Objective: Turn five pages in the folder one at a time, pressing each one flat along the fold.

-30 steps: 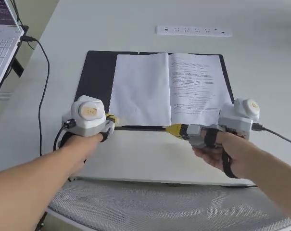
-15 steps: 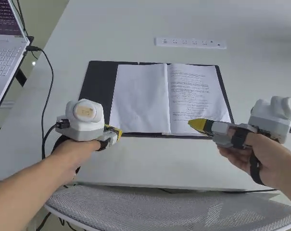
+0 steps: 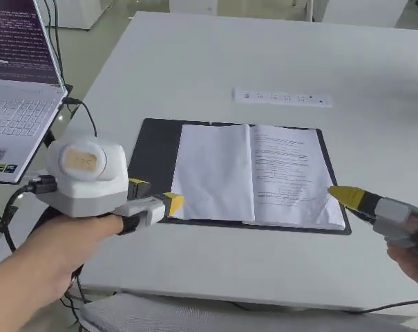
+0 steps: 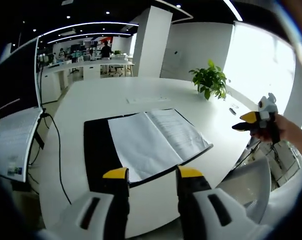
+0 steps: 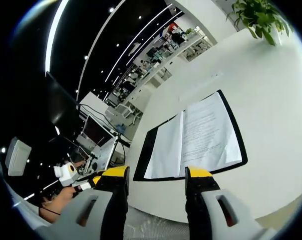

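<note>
folder [image 3: 153, 166] lies open at 12 o'clock | left gripper [image 3: 157, 196] spread, empty, by its 7 o'clock corner | right gripper [image 3: 347, 196] spread too, at 4 | risk: flush pages [image 3: 291, 176], could grab two

Black folder [image 3: 153, 162] open flat on the white table [image 3: 215, 62], blank left page [image 3: 212, 173], printed right page [image 3: 288, 173].

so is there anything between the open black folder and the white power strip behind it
Nothing; the head view shows bare white tabletop between the open black folder and the white power strip.
</note>
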`<action>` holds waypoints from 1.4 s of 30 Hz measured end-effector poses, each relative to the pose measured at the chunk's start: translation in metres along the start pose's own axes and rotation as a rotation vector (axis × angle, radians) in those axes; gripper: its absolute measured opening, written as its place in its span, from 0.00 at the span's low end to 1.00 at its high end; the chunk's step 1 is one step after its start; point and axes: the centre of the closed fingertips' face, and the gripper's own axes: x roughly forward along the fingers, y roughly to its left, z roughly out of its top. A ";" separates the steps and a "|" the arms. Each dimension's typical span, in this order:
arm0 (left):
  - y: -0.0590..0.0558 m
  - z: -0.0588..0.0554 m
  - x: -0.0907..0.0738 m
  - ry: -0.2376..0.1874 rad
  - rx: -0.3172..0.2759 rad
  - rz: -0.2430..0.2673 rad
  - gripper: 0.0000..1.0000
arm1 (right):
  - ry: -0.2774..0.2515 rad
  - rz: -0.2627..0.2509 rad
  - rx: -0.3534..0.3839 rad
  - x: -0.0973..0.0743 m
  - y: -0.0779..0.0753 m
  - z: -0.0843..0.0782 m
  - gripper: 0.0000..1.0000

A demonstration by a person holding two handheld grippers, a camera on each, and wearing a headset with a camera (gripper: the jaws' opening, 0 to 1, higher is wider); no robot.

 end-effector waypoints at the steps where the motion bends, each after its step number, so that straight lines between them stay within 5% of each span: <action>1: 0.001 0.003 -0.006 -0.005 0.008 0.008 0.37 | -0.017 -0.002 -0.001 -0.005 0.001 0.003 0.43; 10: 0.008 0.019 -0.037 -0.053 -0.010 0.035 0.50 | -0.121 -0.075 -0.019 -0.039 0.004 0.031 0.46; 20: 0.016 0.020 -0.051 -0.060 -0.009 0.074 0.53 | -0.112 -0.154 -0.078 -0.050 -0.011 0.032 0.50; 27: 0.016 0.009 -0.051 -0.013 -0.010 0.079 0.55 | -0.057 -0.177 -0.106 -0.049 -0.019 0.019 0.51; 42: 0.006 0.009 -0.033 0.018 0.011 0.060 0.55 | -0.056 -0.191 -0.092 -0.048 -0.035 0.020 0.51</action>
